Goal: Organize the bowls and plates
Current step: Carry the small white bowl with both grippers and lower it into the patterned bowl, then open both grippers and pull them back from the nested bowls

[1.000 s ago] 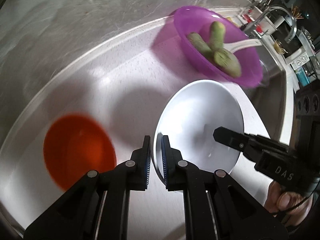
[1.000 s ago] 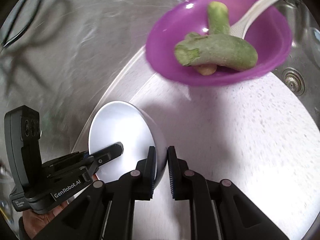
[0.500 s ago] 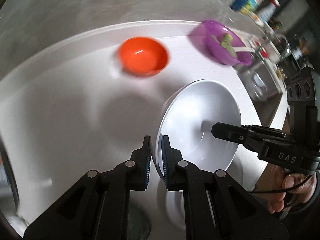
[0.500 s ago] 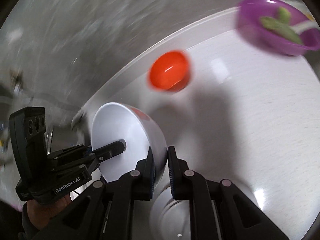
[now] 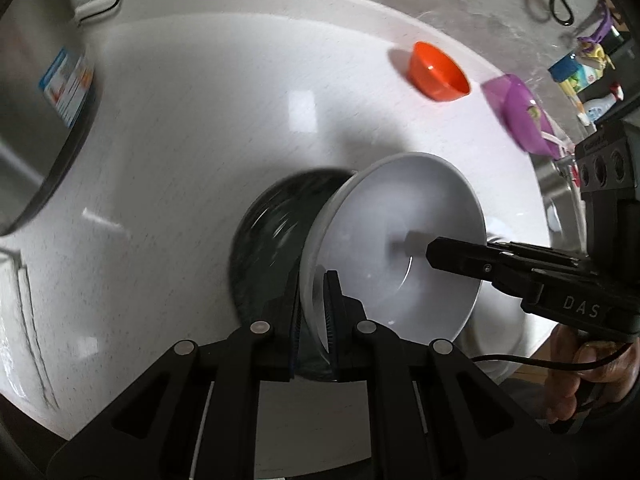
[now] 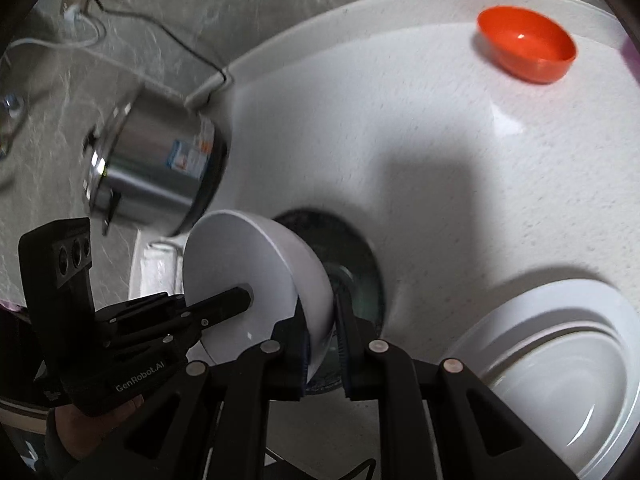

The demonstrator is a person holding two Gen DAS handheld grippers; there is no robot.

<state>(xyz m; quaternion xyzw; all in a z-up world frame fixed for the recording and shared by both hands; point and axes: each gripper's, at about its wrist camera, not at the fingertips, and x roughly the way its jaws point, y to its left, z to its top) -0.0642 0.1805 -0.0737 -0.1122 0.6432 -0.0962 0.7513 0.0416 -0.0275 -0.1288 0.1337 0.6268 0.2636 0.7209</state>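
The white counter (image 5: 200, 128) has open room in the middle, hemmed by a steel pot (image 6: 160, 168) on the left, an orange bowl (image 6: 528, 50) and a purple bowl (image 5: 520, 116) near the back edge, and a white plate (image 6: 560, 364) at the front right. The white bowl (image 5: 400, 236) is held tipped above a dark glass bowl (image 5: 268, 240); whether the 2 bowls touch I cannot tell. The left gripper (image 5: 314, 312) pinches the white bowl's near rim, fingers almost together. The right gripper (image 6: 322, 340) clamps the opposite rim equally narrowly.
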